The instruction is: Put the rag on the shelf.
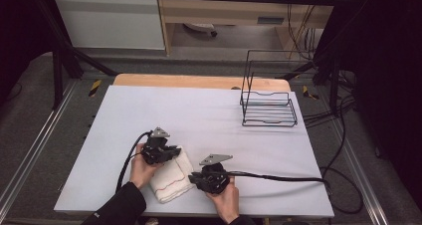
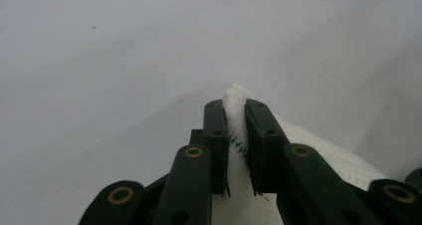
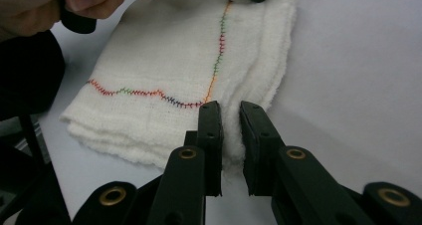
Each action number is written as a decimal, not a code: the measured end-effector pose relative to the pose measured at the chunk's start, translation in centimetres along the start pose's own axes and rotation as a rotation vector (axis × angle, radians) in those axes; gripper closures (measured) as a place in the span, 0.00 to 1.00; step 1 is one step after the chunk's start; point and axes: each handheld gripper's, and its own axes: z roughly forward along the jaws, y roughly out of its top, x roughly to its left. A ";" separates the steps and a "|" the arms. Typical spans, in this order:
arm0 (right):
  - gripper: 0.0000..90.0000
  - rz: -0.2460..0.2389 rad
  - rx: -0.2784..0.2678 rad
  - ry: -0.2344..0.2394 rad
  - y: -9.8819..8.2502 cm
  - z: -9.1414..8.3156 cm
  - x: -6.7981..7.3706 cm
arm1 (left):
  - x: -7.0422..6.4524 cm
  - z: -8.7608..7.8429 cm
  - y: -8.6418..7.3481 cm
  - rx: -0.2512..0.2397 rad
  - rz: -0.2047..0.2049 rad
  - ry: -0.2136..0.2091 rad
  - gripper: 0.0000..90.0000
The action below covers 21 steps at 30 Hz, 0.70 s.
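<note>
— Where's our folded white cotton cloth with the coloured stitching (image 1: 171,177)?
— On the pale grey table cover (image 1: 209,115), near edge, well apart from the black wire rack (image 1: 268,110). Soft and limp, so we take its corners.
— And we do: left gripper (image 2: 237,130) pinches one, right gripper (image 3: 230,135) another.

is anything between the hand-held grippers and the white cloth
Nothing visible. The left hand-held gripper is shut on an edge of the white cloth, and the right hand-held gripper pinches another edge. Only bare table cover surrounds the cloth.
</note>
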 end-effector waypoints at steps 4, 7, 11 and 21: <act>0.89 -0.009 -0.014 -0.014 1.0 -0.8 -1.1 | 0.2 -0.4 0.1 -0.029 -0.029 0.009 0.88; 0.89 -0.018 -0.018 -0.040 1.8 -1.1 -2.5 | 0.2 -0.7 0.2 -0.048 -0.056 0.015 0.88; 0.89 -0.019 -0.018 -0.072 2.8 -0.7 -4.6 | 0.2 -1.0 0.2 -0.073 -0.090 0.034 0.88; 0.84 0.007 -0.042 -0.120 3.4 1.2 -6.1 | 1.3 -0.3 -0.5 -0.078 -0.105 0.087 0.71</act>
